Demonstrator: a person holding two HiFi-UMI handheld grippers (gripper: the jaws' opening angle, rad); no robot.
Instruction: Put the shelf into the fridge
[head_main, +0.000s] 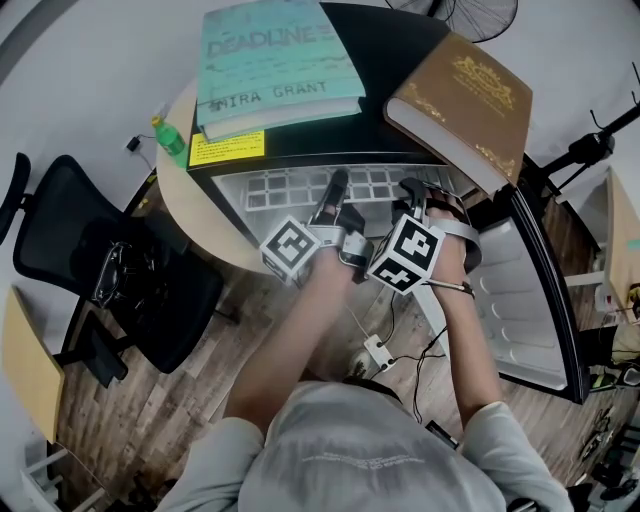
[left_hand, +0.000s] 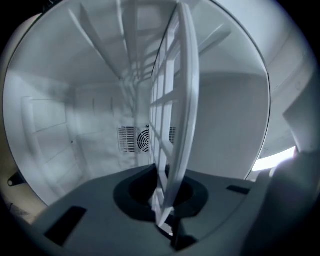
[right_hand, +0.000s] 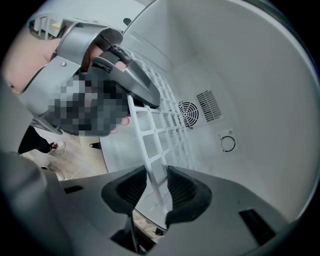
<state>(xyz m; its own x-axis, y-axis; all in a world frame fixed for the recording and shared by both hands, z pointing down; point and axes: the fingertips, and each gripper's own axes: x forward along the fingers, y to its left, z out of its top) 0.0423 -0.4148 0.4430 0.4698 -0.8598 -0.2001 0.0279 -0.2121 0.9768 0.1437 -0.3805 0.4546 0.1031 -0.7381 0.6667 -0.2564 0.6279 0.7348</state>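
L gripper & R gripper, fingers pinching shelf near edge side by side; shelf extends straight ahead of fingers into fridge.

Counted: one black fridge with white interior, one white plastic grid shelf, and two grippers, namely the left gripper and the right gripper. Books: two, being one teal hardback book and one brown hardback book. Also one green plastic bottle, one round beige table and one black office chair.
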